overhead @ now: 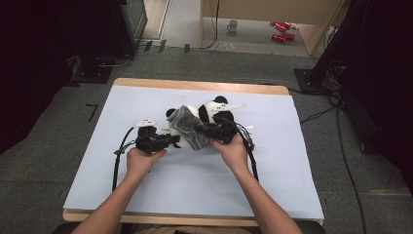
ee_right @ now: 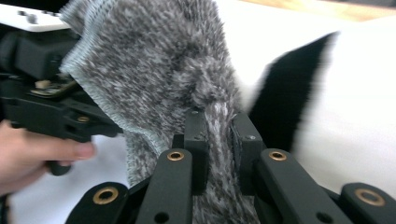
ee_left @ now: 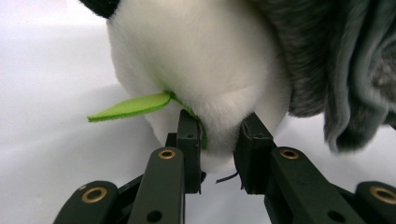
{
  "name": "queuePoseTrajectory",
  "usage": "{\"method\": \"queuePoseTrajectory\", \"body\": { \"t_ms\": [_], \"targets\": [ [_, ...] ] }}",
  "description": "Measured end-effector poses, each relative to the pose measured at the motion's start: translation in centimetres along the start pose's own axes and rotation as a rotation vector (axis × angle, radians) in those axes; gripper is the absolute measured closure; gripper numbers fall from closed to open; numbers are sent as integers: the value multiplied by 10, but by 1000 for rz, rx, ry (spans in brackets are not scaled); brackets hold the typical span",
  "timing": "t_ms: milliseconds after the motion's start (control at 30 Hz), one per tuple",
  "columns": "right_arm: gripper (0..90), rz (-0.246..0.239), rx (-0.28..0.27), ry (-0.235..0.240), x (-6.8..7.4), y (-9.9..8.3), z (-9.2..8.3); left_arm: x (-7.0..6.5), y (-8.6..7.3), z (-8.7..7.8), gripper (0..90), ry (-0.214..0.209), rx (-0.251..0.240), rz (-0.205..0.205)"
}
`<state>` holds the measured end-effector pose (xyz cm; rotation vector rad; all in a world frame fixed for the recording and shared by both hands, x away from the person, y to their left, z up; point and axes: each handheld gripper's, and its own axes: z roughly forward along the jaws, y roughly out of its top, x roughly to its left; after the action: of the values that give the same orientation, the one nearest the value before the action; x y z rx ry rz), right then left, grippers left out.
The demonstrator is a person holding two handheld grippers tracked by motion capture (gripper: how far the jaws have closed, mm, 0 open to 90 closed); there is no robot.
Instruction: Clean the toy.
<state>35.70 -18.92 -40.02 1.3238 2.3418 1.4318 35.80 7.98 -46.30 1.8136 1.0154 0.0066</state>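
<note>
A black-and-white panda plush (overhead: 214,109) lies at the middle of the table with a grey fuzzy cloth (overhead: 187,127) draped over its left part. My left gripper (overhead: 173,140) comes in from the left. In the left gripper view its jaws (ee_left: 218,140) pinch a bulge of the panda's white fur (ee_left: 205,60), right beside a green felt leaf (ee_left: 130,106). My right gripper (overhead: 207,131) reaches in from the right, and its jaws (ee_right: 218,135) are shut on a fold of the grey cloth (ee_right: 154,60). The panda's black-and-white body (ee_right: 355,102) lies behind that fold.
A pale blue mat (overhead: 146,195) covers the wooden table. Cables trail from both grippers towards the front edge. On the floor beyond the table stand a mug (overhead: 233,25) and some red things (overhead: 282,30); dark equipment flanks both sides.
</note>
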Motion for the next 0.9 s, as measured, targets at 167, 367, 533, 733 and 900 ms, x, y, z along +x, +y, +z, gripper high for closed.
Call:
{"method": "queuePoseTrajectory", "body": {
  "t_ms": [167,367,533,733,900],
  "targets": [
    [804,44,-18,-42,-19,1,-12,2,0,0,749,6,12,8],
    [804,72,-30,-44,-32,2,-23,4,1,0,748,1,14,-5],
    [805,90,-40,-54,-41,2,-33,5,1,0,748,-7,16,-13],
    [806,138,-72,-98,-62,0,-51,7,2,0,748,-12,21,-29],
    [809,175,-86,-149,-79,-5,-62,8,3,0,749,-10,24,-36]
  ]
}}
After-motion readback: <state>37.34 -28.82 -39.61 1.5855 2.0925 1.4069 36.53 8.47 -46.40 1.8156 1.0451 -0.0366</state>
